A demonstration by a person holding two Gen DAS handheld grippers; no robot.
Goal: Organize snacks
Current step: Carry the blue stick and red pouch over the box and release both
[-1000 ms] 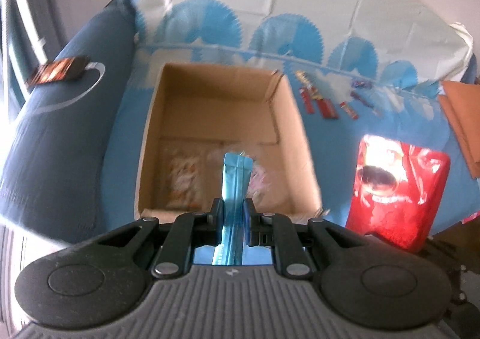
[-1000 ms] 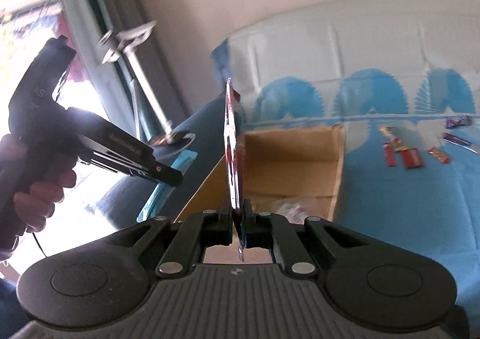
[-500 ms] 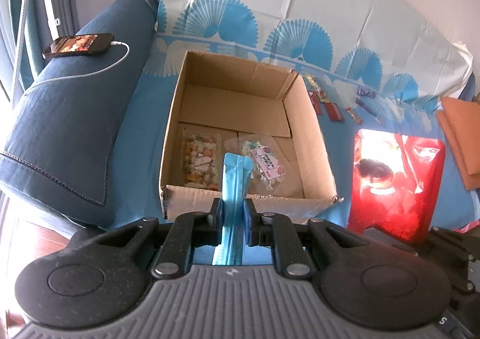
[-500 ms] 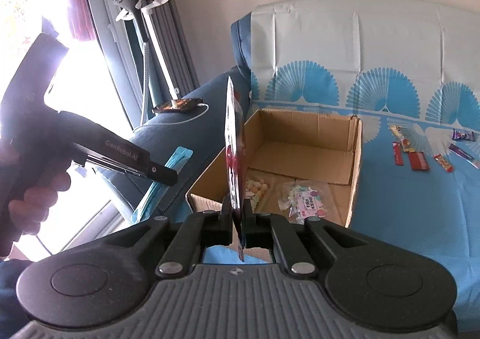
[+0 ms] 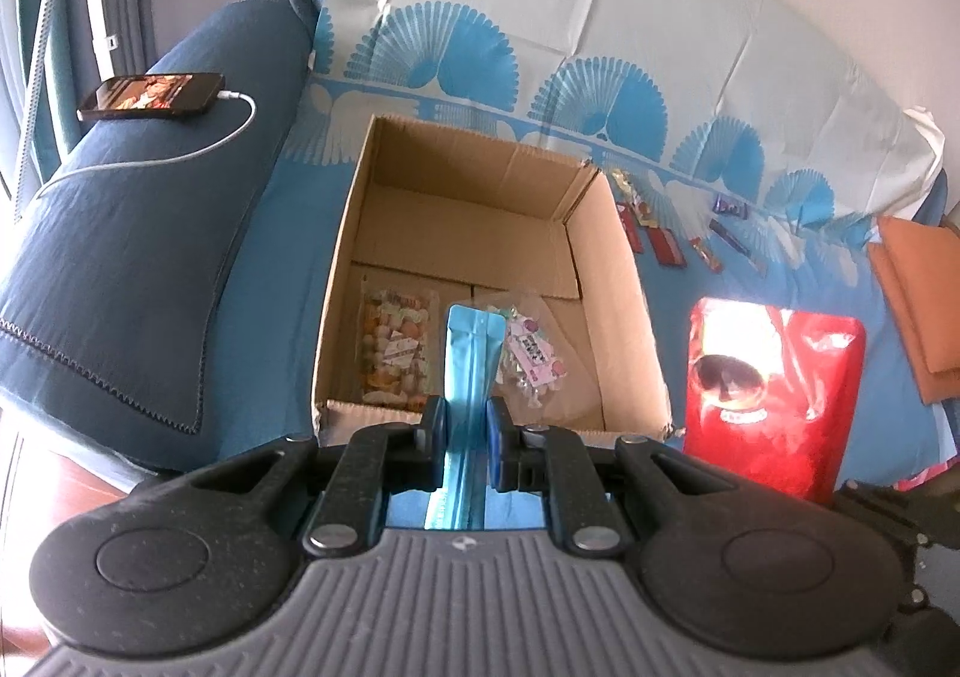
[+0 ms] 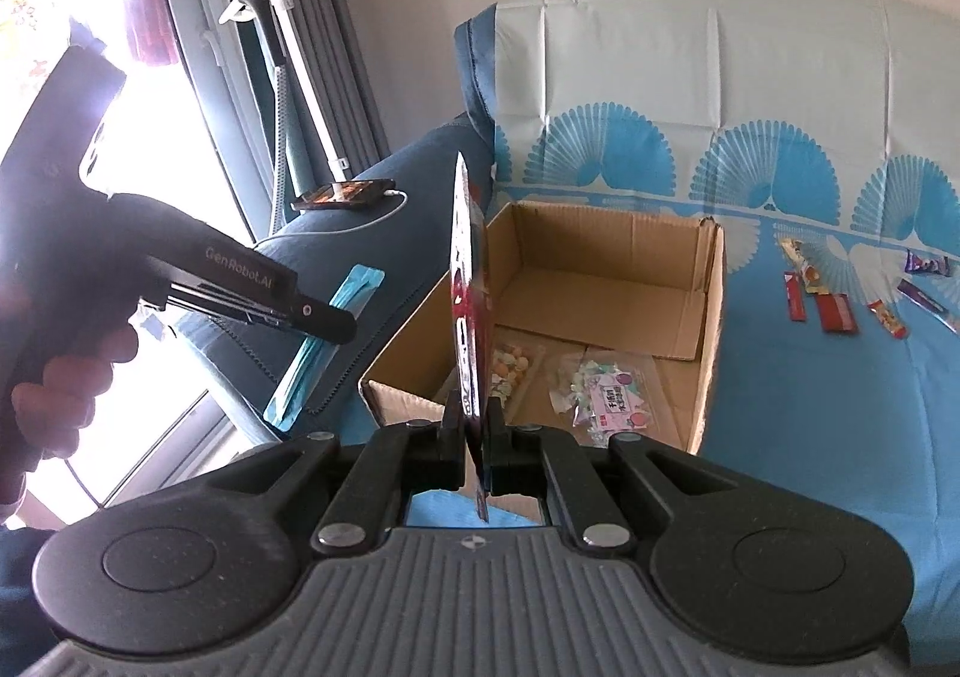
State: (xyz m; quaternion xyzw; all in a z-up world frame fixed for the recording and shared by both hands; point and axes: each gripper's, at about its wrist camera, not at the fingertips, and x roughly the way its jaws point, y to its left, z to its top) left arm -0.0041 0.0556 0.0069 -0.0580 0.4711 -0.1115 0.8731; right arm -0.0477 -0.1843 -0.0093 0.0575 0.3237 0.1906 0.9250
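An open cardboard box (image 5: 624, 281) (image 6: 711, 317) sits on the blue sofa cover. Two clear candy bags (image 5: 396, 341) (image 5: 534, 362) lie on its floor. My left gripper (image 5: 461, 431) is shut on a flat blue pouch (image 5: 471, 371), held edge-on above the box's near wall; it also shows in the right wrist view (image 6: 327, 344). My right gripper (image 6: 474, 437) is shut on a red snack bag (image 6: 468, 311), seen edge-on; it shows face-on in the left wrist view (image 5: 771, 377), right of the box.
Several small wrapped bars (image 5: 666, 245) (image 6: 834, 305) lie on the cover right of the box. A phone on a white cable (image 5: 150, 95) rests on the sofa arm. Orange cloth (image 5: 924, 293) lies at far right. A window and a white stand (image 6: 294, 47) are at left.
Both grippers pulled back and up from the box, which was near and blurred a second ago. Both keep hold of their packets.
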